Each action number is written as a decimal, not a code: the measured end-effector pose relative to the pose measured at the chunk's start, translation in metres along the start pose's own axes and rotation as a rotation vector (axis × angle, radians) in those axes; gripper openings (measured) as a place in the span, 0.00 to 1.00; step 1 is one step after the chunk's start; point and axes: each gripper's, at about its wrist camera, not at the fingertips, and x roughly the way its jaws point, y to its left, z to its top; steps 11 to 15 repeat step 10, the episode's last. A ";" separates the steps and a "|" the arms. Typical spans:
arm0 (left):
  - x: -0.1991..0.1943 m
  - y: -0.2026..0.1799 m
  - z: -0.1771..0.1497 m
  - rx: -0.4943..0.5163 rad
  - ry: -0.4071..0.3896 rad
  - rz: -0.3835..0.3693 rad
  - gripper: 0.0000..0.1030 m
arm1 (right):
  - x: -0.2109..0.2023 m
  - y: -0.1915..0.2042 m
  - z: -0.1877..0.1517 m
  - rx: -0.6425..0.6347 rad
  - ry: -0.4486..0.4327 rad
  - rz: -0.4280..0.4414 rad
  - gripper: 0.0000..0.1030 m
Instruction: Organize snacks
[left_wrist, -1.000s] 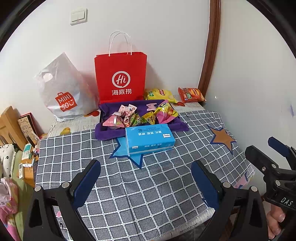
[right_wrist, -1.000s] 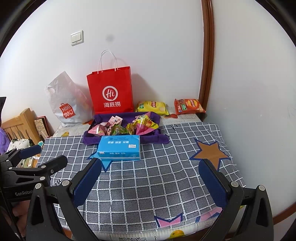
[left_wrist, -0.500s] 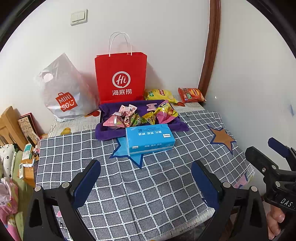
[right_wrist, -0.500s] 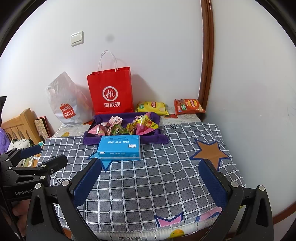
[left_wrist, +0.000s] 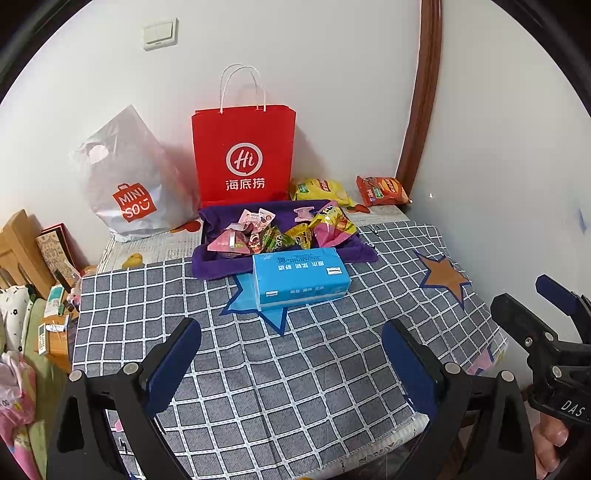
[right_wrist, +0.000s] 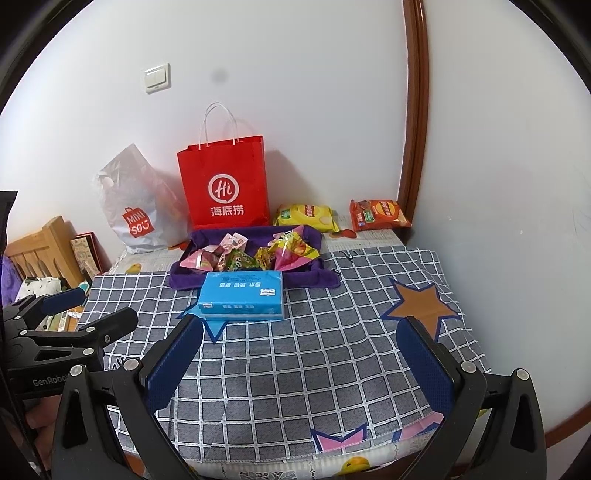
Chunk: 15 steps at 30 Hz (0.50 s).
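Both claws hang spread wide with nothing between their blue pads, low over the near edge of the counter (left_wrist: 325, 376), which wears a grey checked cloth with star patches. The left claw (left_wrist: 291, 365) faces the blue tissue pack (left_wrist: 301, 275); the right claw (right_wrist: 301, 363) faces the same pack (right_wrist: 242, 295) from a spot further right, and each claw shows at the edge of the other's view.

Taking the blue tissue pack as the landmark: just behind it, touching or nearly touching its far side, lies the purple cloth tray (left_wrist: 218, 264), and the loose snacks (left_wrist: 280, 232) sit heaped inside that tray, small pink, green and yellow wrapped packets. Behind the tray, against the wall, a red paper bag (left_wrist: 243, 155) stands upright. Behind and to the left of the pack leans a white plastic shopping bag (left_wrist: 129, 181). Behind and to the right, beyond the tray, a yellow chip bag (left_wrist: 321, 190) lies flat, and further right, near the brown door frame, an orange chip bag (left_wrist: 382, 190) lies apart from it.
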 end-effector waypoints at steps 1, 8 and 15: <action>-0.001 0.000 0.000 -0.001 -0.001 0.000 0.96 | 0.000 0.001 0.000 -0.001 -0.001 0.000 1.00; 0.000 0.007 0.000 -0.018 0.002 0.005 0.96 | 0.003 0.006 0.000 -0.015 0.002 0.006 1.00; 0.003 0.010 0.000 -0.019 0.003 0.010 0.96 | 0.006 0.008 0.000 -0.021 0.009 0.008 1.00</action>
